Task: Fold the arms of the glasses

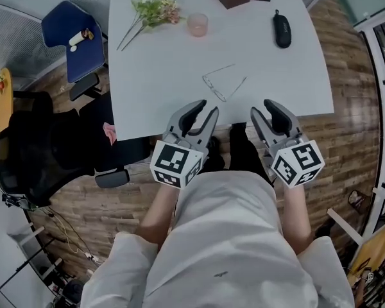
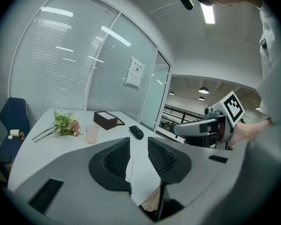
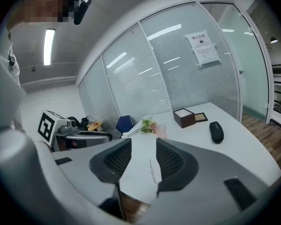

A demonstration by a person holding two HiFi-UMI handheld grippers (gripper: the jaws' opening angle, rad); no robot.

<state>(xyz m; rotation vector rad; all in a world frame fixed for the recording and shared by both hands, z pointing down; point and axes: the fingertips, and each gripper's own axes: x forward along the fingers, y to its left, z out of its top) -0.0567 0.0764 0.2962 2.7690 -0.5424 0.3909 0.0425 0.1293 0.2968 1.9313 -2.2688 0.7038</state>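
pale worktop (image 1: 154, 69), glasses (image 1: 223, 82) not yet folded

the glasses lie flat near the worktop's front edge, arms spread, within easy reach. our left tool (image 1: 202, 108) and right tool (image 1: 264, 110) hover just short of that edge, one each side, jaws apart and empty; we judge each is set to take one arm.

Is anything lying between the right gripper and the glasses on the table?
No. In the head view only bare white table separates the right gripper from the glasses; the right gripper view agrees.
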